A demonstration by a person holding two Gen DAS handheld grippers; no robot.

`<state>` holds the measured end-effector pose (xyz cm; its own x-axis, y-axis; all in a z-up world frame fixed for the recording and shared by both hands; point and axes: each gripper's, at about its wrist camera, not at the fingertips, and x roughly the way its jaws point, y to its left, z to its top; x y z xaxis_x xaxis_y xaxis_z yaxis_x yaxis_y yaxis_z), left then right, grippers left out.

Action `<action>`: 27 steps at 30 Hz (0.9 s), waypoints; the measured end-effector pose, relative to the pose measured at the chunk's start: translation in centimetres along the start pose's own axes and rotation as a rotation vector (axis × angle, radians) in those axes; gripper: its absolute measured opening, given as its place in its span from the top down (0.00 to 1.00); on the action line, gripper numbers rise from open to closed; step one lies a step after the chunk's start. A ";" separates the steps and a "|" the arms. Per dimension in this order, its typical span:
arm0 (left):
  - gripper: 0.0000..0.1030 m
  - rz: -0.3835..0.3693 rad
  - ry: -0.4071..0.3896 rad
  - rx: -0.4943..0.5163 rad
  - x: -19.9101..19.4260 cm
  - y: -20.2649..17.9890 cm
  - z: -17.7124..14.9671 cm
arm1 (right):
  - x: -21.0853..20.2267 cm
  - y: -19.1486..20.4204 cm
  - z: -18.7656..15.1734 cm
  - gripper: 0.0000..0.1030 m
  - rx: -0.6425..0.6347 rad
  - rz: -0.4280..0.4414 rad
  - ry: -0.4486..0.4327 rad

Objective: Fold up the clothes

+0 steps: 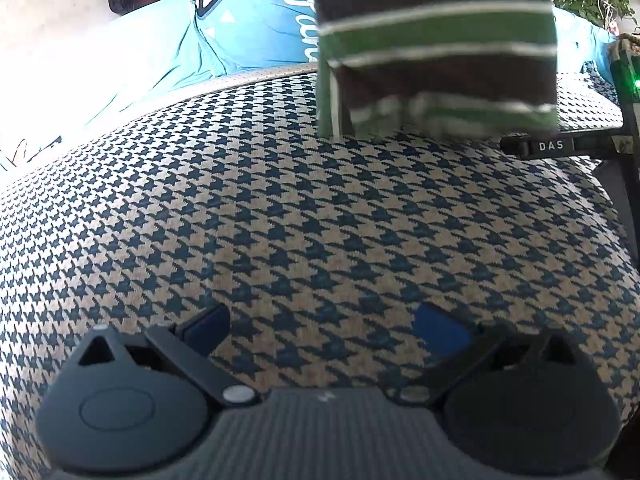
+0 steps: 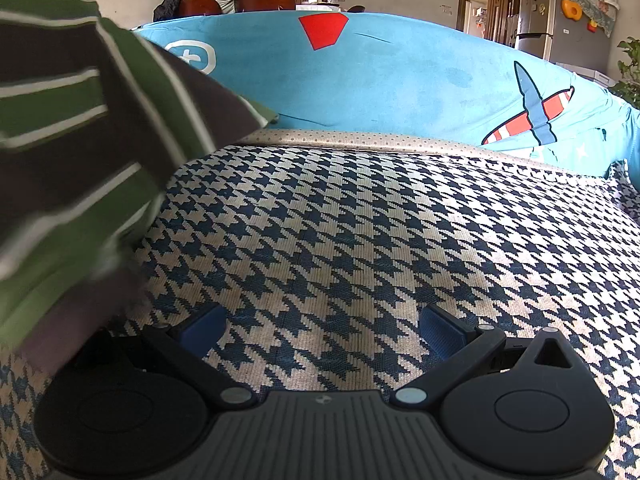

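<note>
Ribbed black left gripper (image 1: 326, 334) agape, woven houndstooth cover (image 1: 280, 220), striped garment (image 1: 436, 40)

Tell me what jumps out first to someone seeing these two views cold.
The green, brown and white striped garment grabs the eye: it hangs at the top right of the left wrist view and fills the left side of the right wrist view, blurred at its lower edge. Under it spreads the bold houndstooth cover, with a bright blue printed sheet behind. Both tools, left and right, are open and empty.
</note>
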<state>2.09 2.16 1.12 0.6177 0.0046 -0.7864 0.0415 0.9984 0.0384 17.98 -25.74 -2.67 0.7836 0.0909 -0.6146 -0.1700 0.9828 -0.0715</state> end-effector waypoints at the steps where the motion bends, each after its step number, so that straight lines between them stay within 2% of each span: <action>1: 0.00 -0.003 0.001 -0.003 0.1 0.5 0.2 | 0.0 0.0 0.0 0.00 0.000 0.000 0.000; 2: 0.00 -0.006 0.003 -0.007 0.2 1.0 0.4 | 0.0 0.0 0.0 0.00 0.000 0.000 0.000; 6: 0.00 0.020 -0.017 0.000 -0.3 -4.5 -1.6 | 0.0 0.1 -0.1 0.00 -0.001 -0.001 0.000; 14: 0.00 0.007 -0.006 0.007 0.7 -4.8 -0.8 | 0.0 0.3 -0.2 0.00 -0.002 -0.002 0.000; 27: 0.00 0.004 -0.007 0.005 0.0 -5.9 -0.2 | 0.0 0.1 0.0 0.00 -0.002 -0.001 0.000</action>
<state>1.65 -3.69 0.74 0.6233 0.0086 -0.7820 0.0426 0.9981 0.0450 17.96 -25.65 -2.70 0.7837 0.0895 -0.6146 -0.1700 0.9827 -0.0738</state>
